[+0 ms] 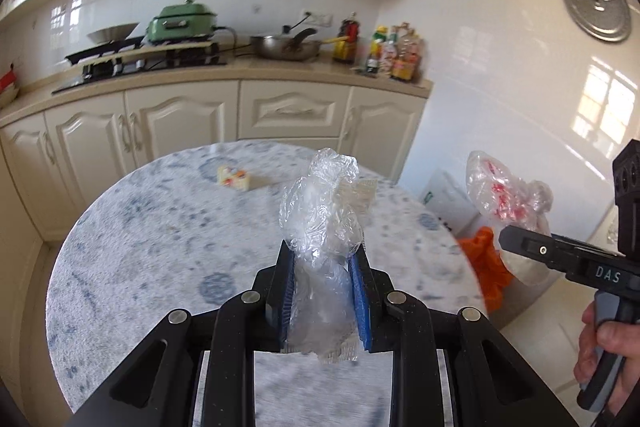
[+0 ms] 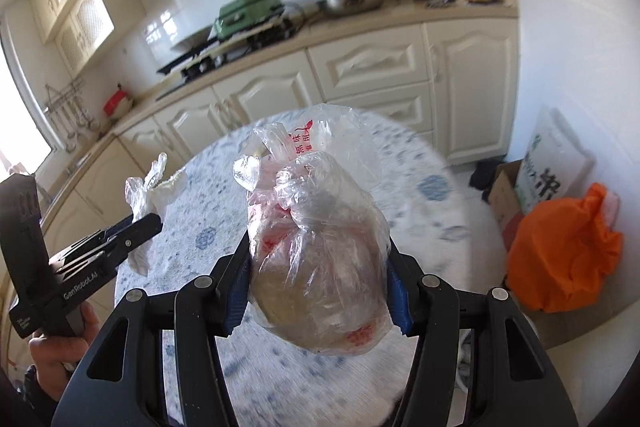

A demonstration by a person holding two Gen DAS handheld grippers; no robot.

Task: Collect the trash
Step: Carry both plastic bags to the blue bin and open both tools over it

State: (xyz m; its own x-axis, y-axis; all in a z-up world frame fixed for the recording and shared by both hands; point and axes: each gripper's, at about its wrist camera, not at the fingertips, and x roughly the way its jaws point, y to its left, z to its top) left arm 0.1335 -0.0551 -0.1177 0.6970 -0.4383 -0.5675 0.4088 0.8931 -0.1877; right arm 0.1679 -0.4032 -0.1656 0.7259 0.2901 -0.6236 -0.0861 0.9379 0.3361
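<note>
My left gripper (image 1: 322, 259) is shut on a crumpled clear plastic wrapper (image 1: 320, 211), held above the round table (image 1: 140, 247). In the right wrist view the same wrapper (image 2: 148, 187) sticks out of the left gripper (image 2: 150, 223) at the left. My right gripper (image 2: 318, 259) is shut on a knotted clear plastic bag with red print (image 2: 316, 247), bulging between the blue pads. The left wrist view has that bag (image 1: 508, 195) at the right, in the right gripper (image 1: 508, 239). A small yellow and orange scrap (image 1: 233, 179) lies on the table's far side.
An orange bag (image 2: 560, 255) sits on the floor right of the table, beside a cardboard box (image 2: 504, 195) and a white sack (image 2: 552, 163). Cream cabinets (image 1: 180, 123) with a stove, a green pot (image 1: 180, 23), a wok and bottles line the far wall.
</note>
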